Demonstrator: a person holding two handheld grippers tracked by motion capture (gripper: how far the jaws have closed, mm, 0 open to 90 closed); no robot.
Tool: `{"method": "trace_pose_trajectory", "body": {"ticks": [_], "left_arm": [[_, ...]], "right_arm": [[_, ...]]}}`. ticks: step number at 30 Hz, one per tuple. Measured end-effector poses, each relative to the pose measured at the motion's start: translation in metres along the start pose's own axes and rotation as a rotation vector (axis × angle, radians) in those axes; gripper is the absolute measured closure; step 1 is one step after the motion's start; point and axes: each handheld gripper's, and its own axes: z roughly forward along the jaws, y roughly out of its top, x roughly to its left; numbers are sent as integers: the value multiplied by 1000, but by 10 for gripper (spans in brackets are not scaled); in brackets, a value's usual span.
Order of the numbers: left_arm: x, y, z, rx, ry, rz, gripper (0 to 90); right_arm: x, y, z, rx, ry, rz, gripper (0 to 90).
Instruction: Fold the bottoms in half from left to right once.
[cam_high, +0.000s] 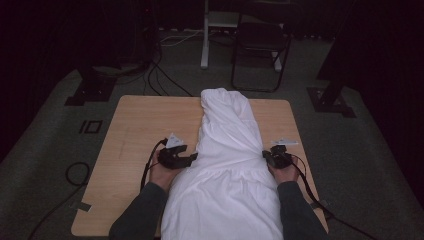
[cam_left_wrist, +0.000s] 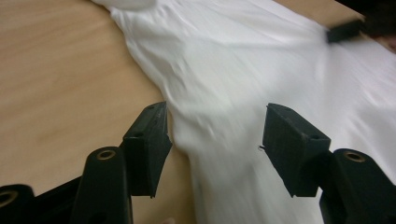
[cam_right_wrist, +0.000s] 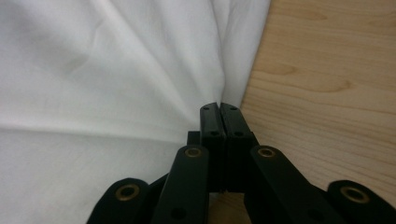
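A white garment (cam_high: 227, 165) lay lengthwise along the table (cam_high: 140, 125); the left gripper (cam_left_wrist: 215, 135) straddled its edge, jaws wide; the right gripper (cam_right_wrist: 219, 116) pinched the opposite edge.

No readable text, labels, brands or numbers anywhere.
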Motion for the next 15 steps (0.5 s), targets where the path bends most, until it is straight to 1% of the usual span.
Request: {"method": "trace_pose_trajectory", "body": {"ticks": [3, 4, 6, 7, 8, 9, 10, 11, 12, 13, 14, 15], "left_arm": [[4, 7, 25, 44, 4, -25, 416], [4, 8, 34, 63, 7, -29, 416], [4, 5, 48, 112, 28, -25, 416], [4, 2, 54, 133, 26, -30, 425], [4, -1, 58, 153, 25, -22, 491], [4, -4, 59, 161, 22, -6, 619], [3, -7, 57, 147, 20, -3, 718], [2, -8, 54, 148, 25, 3, 806], [1, -10, 51, 146, 26, 5, 846], [1, -12, 48, 147, 23, 5, 868], [1, -16, 44, 150, 18, 12, 872], [0, -21, 38, 142, 13, 7, 873]], "right_arm": [[0, -2, 2, -8, 3, 10, 888], [0, -2, 2, -9, 3, 10, 887], [0, -2, 2, -10, 2, 7, 887], [0, -2, 2, -11, 2, 7, 887], [1, -2, 2, -12, 0, 5, 887], [1, -3, 2, -15, -1, 2, 887], [1, -4, 2, -18, -2, 0, 887], [2, -4, 1, -19, -2, -3, 887], [4, -5, 0, -19, 0, -7, 887], [5, -7, -1, -18, 3, -17, 887], [7, -8, -2, -17, 3, -26, 887], [10, -11, -4, -19, 3, -39, 888]]}}
